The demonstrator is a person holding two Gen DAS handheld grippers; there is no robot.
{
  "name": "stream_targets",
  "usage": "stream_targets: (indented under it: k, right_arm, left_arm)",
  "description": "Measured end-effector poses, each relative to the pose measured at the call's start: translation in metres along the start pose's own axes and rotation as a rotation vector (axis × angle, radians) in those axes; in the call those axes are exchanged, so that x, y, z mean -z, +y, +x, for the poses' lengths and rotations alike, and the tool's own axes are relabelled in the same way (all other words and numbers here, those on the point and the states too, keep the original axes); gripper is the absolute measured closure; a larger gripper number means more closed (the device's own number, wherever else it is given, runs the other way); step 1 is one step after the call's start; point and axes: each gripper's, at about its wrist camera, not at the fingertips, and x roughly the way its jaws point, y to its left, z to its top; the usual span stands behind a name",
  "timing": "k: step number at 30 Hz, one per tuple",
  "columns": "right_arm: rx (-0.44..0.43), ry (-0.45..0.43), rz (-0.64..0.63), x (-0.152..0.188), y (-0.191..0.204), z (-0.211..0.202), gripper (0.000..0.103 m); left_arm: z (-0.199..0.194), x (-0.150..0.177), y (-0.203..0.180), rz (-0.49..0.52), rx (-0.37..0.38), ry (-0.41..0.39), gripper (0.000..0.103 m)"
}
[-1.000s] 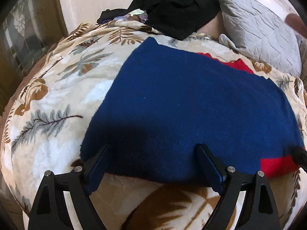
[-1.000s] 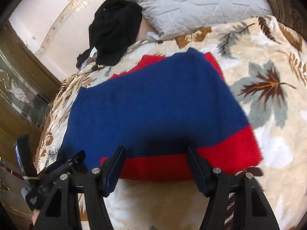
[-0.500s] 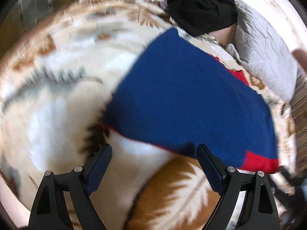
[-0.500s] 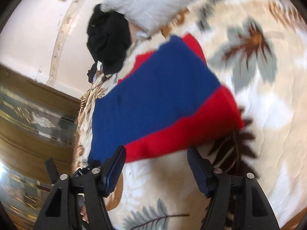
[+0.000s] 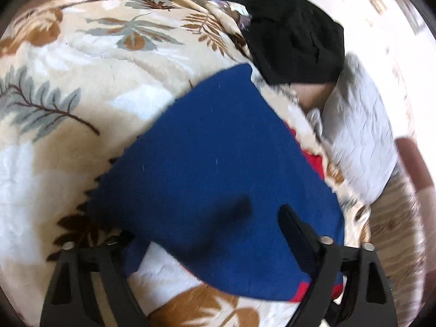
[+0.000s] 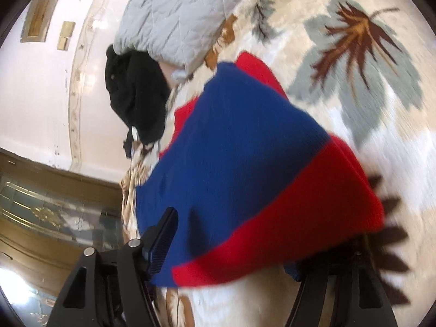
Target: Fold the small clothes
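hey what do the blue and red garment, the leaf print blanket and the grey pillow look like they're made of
Blue and red garment: probably knit, wool or acrylic; matte, fine ribbed texture, soft thick edges.
Leaf print blanket: likely plush fleece; fuzzy pile with a slight sheen, the printed leaves blurring at their edges.
Grey pillow: seemingly quilted woven fabric; stitched lines and puckered creases. Motion blur leaves the fibres uncertain.

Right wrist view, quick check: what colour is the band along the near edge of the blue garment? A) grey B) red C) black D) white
B: the blue garment ends in a wide red band along the edge nearest the right gripper, lying on the leaf-print blanket.
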Motion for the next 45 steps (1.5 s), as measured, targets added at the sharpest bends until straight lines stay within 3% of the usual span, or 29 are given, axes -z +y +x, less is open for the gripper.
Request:
stream_targets:
  k: [1,2,3,4,5,7,9,14,20,23,25,29,31,34,37,40,42,45]
  right_arm:
    - [-0.004,-0.019,-0.012,-0.001,0.002,0.003,0.031]
    - [0.004,-0.035,-0.028,-0.001,0.005,0.005,0.034]
    - [0.021,-0.039,-0.043,-0.003,0.003,0.002,0.045]
    - [0.038,-0.037,-0.058,-0.004,0.004,0.004,0.054]
    - [0.044,-0.029,-0.064,-0.005,0.002,0.005,0.069]
    - [0.039,-0.040,-0.062,-0.005,0.001,-0.001,0.071]
    - [0.069,-0.093,-0.149,-0.002,0.014,-0.014,0.076]
    - [0.137,-0.219,-0.431,0.019,0.060,-0.043,0.080]
    - [0.180,-0.226,-0.537,0.041,0.067,-0.063,0.080]
    - [0.205,-0.173,-0.535,0.048,0.057,-0.069,0.080]
    - [0.245,-0.083,-0.482,0.044,0.041,-0.061,0.080]
    - [0.137,0.074,-0.202,0.020,-0.004,-0.071,0.076]
    - [0.076,0.085,-0.085,0.009,-0.022,-0.090,0.076]
    - [0.047,0.013,-0.027,-0.003,-0.036,-0.130,0.075]
    - [0.135,-0.149,-0.088,-0.007,-0.028,-0.164,0.075]
    - [0.090,-0.213,-0.142,-0.012,-0.009,-0.171,0.075]
    - [0.077,-0.194,-0.201,-0.011,0.011,-0.159,0.075]
    - [0.083,-0.124,-0.268,-0.008,0.034,-0.127,0.075]
  left_arm:
    - [0.002,0.000,0.001,0.002,-0.018,-0.004,0.044]
    - [0.003,0.000,0.001,0.013,-0.043,-0.007,0.063]
    - [0.005,0.000,0.002,0.027,-0.046,-0.010,0.073]
    - [0.005,0.001,0.002,0.030,-0.035,-0.015,0.076]
    - [0.006,0.001,0.001,0.035,-0.026,-0.020,0.079]
    - [0.004,0.002,0.000,0.053,-0.020,-0.030,0.081]
    - [-0.003,0.003,-0.002,0.077,-0.018,-0.051,0.083]
    - [-0.024,0.007,-0.019,0.180,-0.026,-0.110,0.084]
    - [-0.048,0.014,-0.007,0.162,0.005,-0.102,0.084]
    - [-0.052,0.031,0.002,0.181,-0.022,-0.077,0.084]
    - [-0.049,0.042,0.007,0.200,-0.053,-0.031,0.083]
    - [-0.059,0.035,0.015,0.172,-0.040,0.008,0.079]
    - [-0.073,0.029,0.021,0.138,-0.018,0.004,0.079]
    - [-0.092,0.024,0.029,0.107,-0.015,-0.015,0.079]
    - [-0.107,0.021,0.024,0.148,-0.062,-0.078,0.079]
    - [-0.122,0.022,0.008,0.226,-0.133,-0.197,0.073]
    - [-0.133,0.023,-0.004,0.292,-0.191,-0.292,0.050]
    - [-0.143,0.025,-0.023,0.405,-0.228,-0.412,0.032]
